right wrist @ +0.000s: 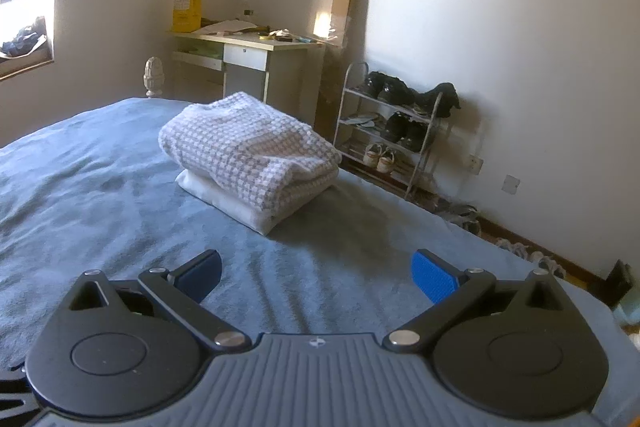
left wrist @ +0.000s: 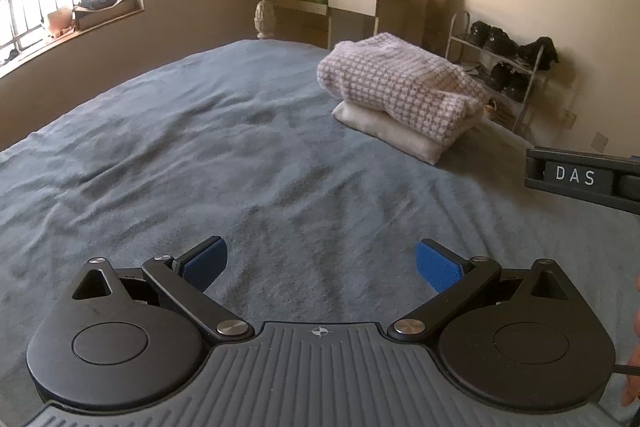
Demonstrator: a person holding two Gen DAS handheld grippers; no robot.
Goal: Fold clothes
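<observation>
Both hand-held grippers, left [left wrist: 320, 267] and right [right wrist: 318, 275], are hovering with fingers apart over the bed [left wrist: 180, 155], folded clothes [right wrist: 248, 155] sitting ahead, nearer the right one.

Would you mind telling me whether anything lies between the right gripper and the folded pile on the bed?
Nothing visible does. Between the open right gripper and the checked garment, stacked on a white folded piece, there is only bare blue bedspread.
</observation>
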